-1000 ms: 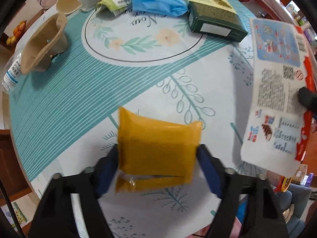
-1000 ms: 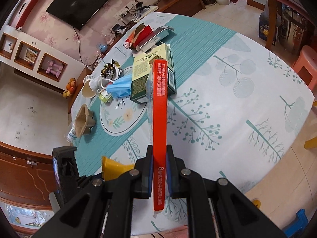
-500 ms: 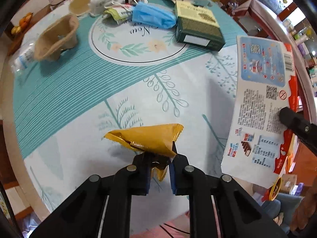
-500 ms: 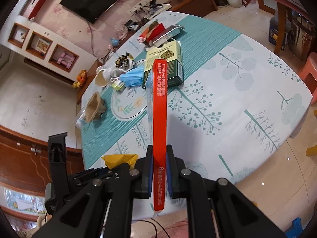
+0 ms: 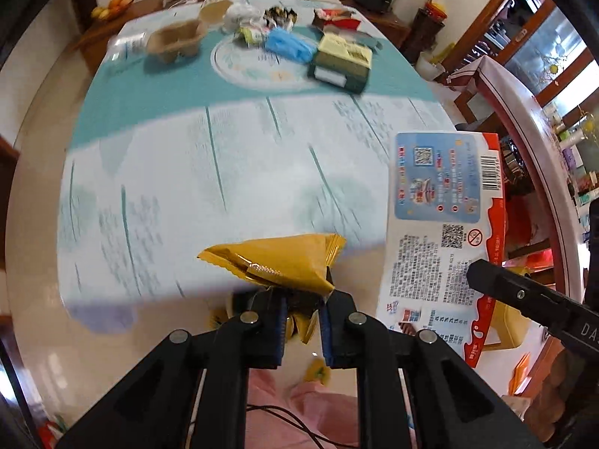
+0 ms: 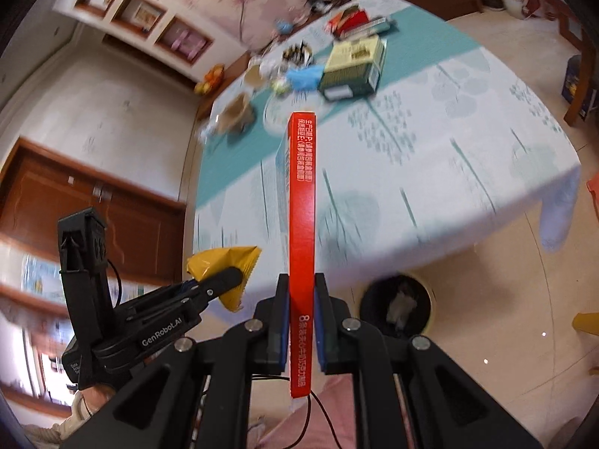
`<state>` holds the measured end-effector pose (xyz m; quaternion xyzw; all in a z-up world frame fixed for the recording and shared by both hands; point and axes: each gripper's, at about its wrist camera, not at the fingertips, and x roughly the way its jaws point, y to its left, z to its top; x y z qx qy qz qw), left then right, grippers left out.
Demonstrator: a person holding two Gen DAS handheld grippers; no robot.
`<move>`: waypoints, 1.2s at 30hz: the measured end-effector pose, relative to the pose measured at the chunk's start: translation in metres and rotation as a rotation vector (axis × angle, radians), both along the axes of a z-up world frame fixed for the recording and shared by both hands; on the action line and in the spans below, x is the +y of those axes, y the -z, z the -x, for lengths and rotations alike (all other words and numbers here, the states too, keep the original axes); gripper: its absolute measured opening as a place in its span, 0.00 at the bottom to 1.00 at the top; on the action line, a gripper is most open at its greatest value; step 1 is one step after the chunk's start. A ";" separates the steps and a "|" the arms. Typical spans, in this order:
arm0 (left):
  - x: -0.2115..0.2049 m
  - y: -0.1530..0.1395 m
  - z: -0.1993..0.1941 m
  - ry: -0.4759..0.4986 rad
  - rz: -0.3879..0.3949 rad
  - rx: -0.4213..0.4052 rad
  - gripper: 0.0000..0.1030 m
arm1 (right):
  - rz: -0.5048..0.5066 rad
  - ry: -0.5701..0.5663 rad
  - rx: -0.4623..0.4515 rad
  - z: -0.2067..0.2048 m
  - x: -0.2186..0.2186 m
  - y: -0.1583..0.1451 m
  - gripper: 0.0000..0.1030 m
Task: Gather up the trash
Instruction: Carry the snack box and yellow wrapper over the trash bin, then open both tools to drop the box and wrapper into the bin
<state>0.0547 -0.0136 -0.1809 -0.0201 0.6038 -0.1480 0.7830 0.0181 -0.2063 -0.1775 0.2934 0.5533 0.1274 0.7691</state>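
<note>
A crumpled yellow wrapper [image 5: 279,262] was pinched in the left hand-held gripper [image 5: 302,327], clear of the worktop [image 5: 232,172]. A flat red-edged carton [image 6: 301,232] with a blue-and-white printed face stood on edge, clamped in the right hand-held gripper [image 6: 301,331]. A black bin [image 6: 397,305] stood on the floor below.

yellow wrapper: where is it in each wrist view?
Left wrist: yellow wrapper low centre, pinched in the left gripper.
Right wrist: wrapper lower left, in the left gripper, left of the red box.
Shared landmark: green box on the far table, also at.
</note>
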 end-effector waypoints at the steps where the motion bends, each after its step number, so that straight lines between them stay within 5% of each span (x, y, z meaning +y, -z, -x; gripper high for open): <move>1: -0.002 0.004 0.012 -0.006 -0.001 0.009 0.12 | -0.001 -0.017 0.014 0.009 -0.001 0.003 0.11; 13: -0.004 0.062 0.100 -0.055 -0.073 0.149 0.12 | -0.032 -0.138 0.272 0.065 0.015 0.095 0.11; 24: 0.000 0.179 0.092 -0.119 -0.102 0.247 0.12 | -0.031 -0.165 0.472 0.061 0.040 0.207 0.11; 36: 0.011 0.304 0.060 -0.107 -0.135 0.312 0.13 | -0.147 0.033 0.668 0.036 0.036 0.363 0.11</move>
